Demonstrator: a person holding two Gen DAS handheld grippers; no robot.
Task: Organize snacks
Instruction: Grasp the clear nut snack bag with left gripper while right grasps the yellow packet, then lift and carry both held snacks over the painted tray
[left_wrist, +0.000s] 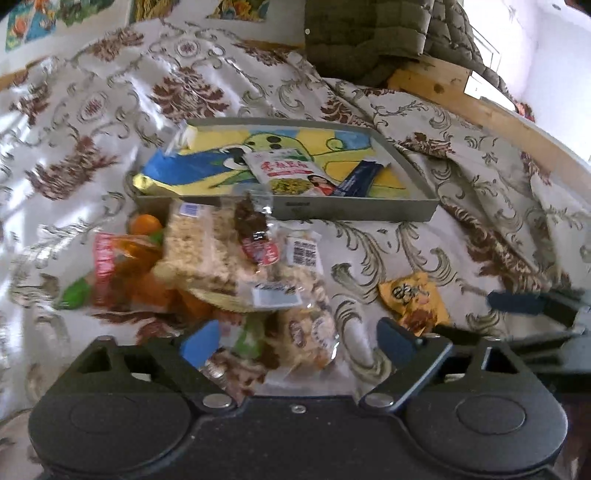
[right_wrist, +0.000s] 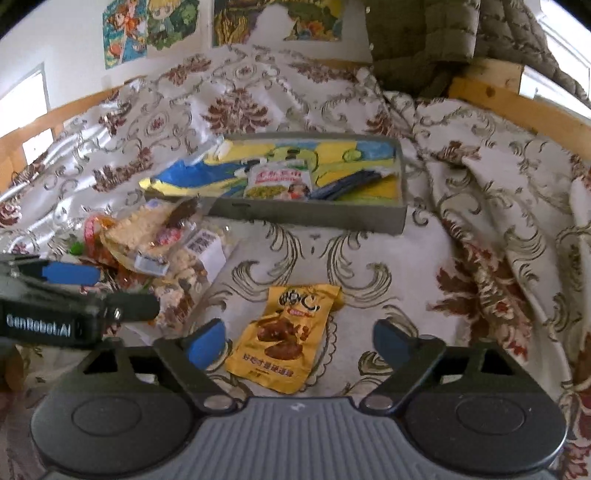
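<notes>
A grey tray (left_wrist: 354, 212) (right_wrist: 306, 218) lies on the patterned bedspread and holds a large yellow-blue bag (left_wrist: 207, 173), a white-red packet (left_wrist: 291, 173) (right_wrist: 277, 182) and a dark blue stick pack (left_wrist: 360, 179). A pile of snack packets (left_wrist: 229, 266) (right_wrist: 162, 251) lies in front of its left end. My left gripper (left_wrist: 299, 341) is open, its jaws around the near end of the pile. A yellow snack packet (right_wrist: 284, 336) (left_wrist: 413, 299) lies alone. My right gripper (right_wrist: 299, 341) is open, its jaws either side of this packet.
A wooden bed frame (left_wrist: 480, 107) (right_wrist: 517, 99) runs along the right. A dark green quilted jacket (left_wrist: 369, 37) (right_wrist: 424, 44) hangs at the back. Posters (right_wrist: 155, 29) are on the wall. The bedspread (right_wrist: 498, 221) is bunched in folds to the right of the tray.
</notes>
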